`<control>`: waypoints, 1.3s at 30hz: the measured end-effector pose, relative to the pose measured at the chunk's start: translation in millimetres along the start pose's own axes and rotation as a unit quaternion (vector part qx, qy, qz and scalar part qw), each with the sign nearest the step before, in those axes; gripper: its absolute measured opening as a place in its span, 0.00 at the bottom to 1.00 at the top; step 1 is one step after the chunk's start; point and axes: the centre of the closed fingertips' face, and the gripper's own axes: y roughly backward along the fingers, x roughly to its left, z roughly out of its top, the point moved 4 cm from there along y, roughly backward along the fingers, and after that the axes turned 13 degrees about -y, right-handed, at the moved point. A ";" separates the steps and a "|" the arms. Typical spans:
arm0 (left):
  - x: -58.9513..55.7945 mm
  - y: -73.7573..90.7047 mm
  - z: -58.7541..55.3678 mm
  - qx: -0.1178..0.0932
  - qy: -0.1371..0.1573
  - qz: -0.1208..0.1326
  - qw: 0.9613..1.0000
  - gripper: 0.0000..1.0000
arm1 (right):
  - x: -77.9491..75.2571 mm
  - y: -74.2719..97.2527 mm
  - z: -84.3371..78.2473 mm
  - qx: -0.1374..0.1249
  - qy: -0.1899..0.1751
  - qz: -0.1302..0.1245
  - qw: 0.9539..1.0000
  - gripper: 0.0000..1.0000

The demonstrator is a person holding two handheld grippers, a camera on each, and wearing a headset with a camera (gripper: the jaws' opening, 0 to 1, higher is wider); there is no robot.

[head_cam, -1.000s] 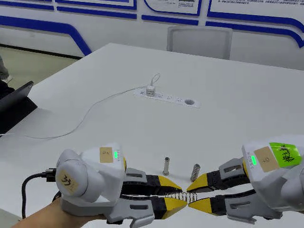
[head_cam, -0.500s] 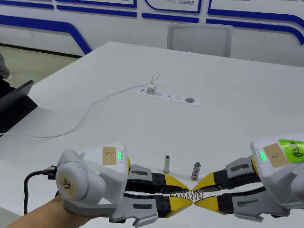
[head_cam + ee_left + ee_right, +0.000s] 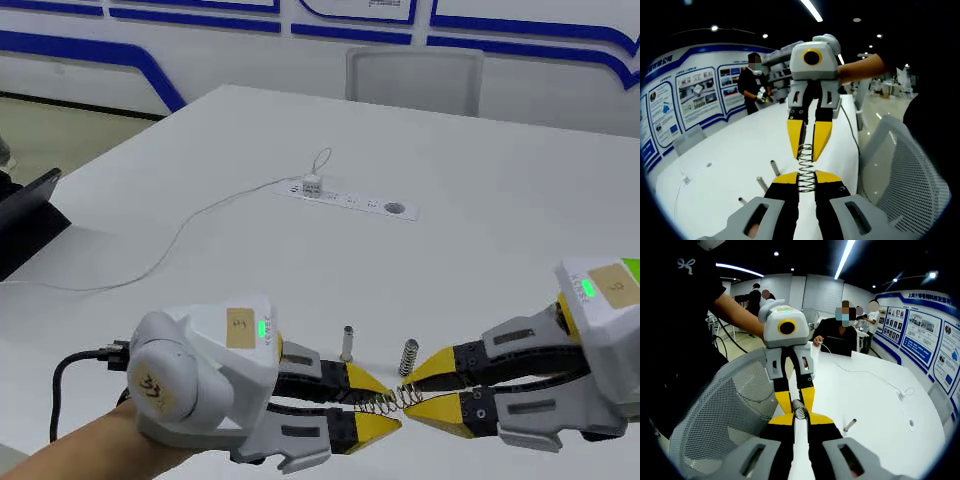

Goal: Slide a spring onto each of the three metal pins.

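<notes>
Spring point(image 3: 805, 162) longer than before; clamped between left gripper point(image 3: 806, 177), right gripper point(image 3: 795, 416).

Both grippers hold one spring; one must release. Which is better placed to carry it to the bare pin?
Left, probably: the left gripper grips the spring nearer the bare pin; the right gripper sits by the sprung pin.
</notes>
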 end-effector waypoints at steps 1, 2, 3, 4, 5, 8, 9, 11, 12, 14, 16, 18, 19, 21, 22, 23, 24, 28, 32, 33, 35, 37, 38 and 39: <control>0.2 -0.5 -0.3 0.001 0.000 0.000 1.000 0.10 | 1.2 -0.8 1.6 -0.002 -0.002 0.002 1.000 0.10; 0.2 -0.7 -0.7 0.001 0.000 0.000 1.000 0.10 | 1.6 -1.5 2.7 -0.005 -0.005 0.002 1.000 0.10; 0.2 -1.0 -0.8 0.001 0.002 0.000 1.000 0.10 | 1.7 -2.0 3.2 -0.007 -0.009 0.003 1.000 0.10; 0.3 -0.9 -1.0 0.001 0.002 0.001 1.000 0.10 | 1.8 -2.3 3.7 -0.009 -0.012 0.003 1.000 0.10; 0.5 -1.0 -1.1 0.000 0.003 0.002 1.000 0.10 | 1.8 -2.9 4.7 -0.013 -0.018 0.004 1.000 0.10; 0.4 -0.7 -1.0 -0.002 0.005 0.004 1.000 0.10 | 1.6 -4.2 7.1 -0.022 -0.035 0.010 0.999 0.11; 0.5 -0.7 -1.0 -0.002 0.006 0.005 1.000 0.10 | 1.3 -4.8 7.8 -0.025 -0.043 0.011 0.999 0.11; 0.8 -0.3 -0.7 -0.005 0.009 0.009 1.000 0.10 | 1.4 -5.9 9.9 -0.031 -0.048 0.013 0.998 0.11; 1.4 0.3 -0.8 -0.006 0.011 0.012 1.000 0.10 | 1.4 -6.6 10.9 -0.033 -0.049 0.013 0.998 0.11; 1.6 0.9 -0.8 -0.008 0.014 0.014 1.000 0.10 | 1.1 -7.6 12.1 -0.036 -0.056 0.015 0.998 0.11; 1.8 1.5 -0.8 -0.010 0.015 0.017 1.000 0.10 | 0.8 -9.0 13.8 -0.042 -0.068 0.017 0.997 0.11; 1.8 2.0 -0.7 -0.011 0.016 0.018 1.000 0.10 | 1.3 -10.3 16.6 -0.051 -0.078 0.019 0.995 0.12; 2.1 2.2 -0.4 -0.012 0.016 0.019 1.000 0.10 | 1.3 -10.7 17.5 -0.054 -0.077 0.019 0.995 0.12; 4.1 3.3 -1.0 -0.014 0.023 0.025 0.999 0.10 | 0.4 -11.7 19.2 -0.053 -0.062 0.010 0.997 0.11; 4.7 4.0 -1.3 -0.016 0.024 0.025 0.999 0.10 | 0.8 -12.0 19.6 -0.054 -0.062 0.011 0.997 0.11; 4.9 4.4 -1.2 -0.017 0.025 0.025 0.999 0.10 | 0.8 -12.3 20.5 -0.055 -0.063 0.010 0.996 0.11; 4.8 4.6 -1.1 -0.017 0.024 0.026 0.999 0.10 | 0.8 -12.7 20.8 -0.055 -0.064 0.010 0.996 0.11; 6.4 6.3 -1.2 -0.030 0.066 0.034 0.997 0.11 | 0.3 -14.3 23.2 -0.056 -0.062 0.007 0.996 0.11; 8.6 8.0 -2.8 -0.027 0.069 0.045 0.996 0.12 | -2.2 -16.5 24.3 -0.053 -0.061 0.001 0.997 0.11; 9.2 8.6 -3.6 -0.025 0.071 0.048 0.996 0.12 | -2.5 -17.0 24.3 -0.052 -0.060 0.000 0.997 0.11; 12.5 10.8 -6.1 -0.022 0.073 0.061 0.995 0.14 | -4.2 -17.4 24.9 -0.052 -0.058 -0.006 0.997 0.11; 15.0 14.4 -8.8 -0.021 0.079 0.071 0.994 0.21 | -5.9 -17.0 26.7 -0.057 -0.060 -0.009 0.997 0.11; 15.7 15.9 -9.6 -0.020 0.083 0.073 0.994 0.24 | -6.9 -16.8 27.4 -0.059 -0.061 -0.011 0.996 0.11; 16.4 17.2 -10.4 -0.019 0.084 0.075 0.993 0.27 | -8.1 -16.3 27.8 -0.060 -0.061 -0.014 0.996 0.11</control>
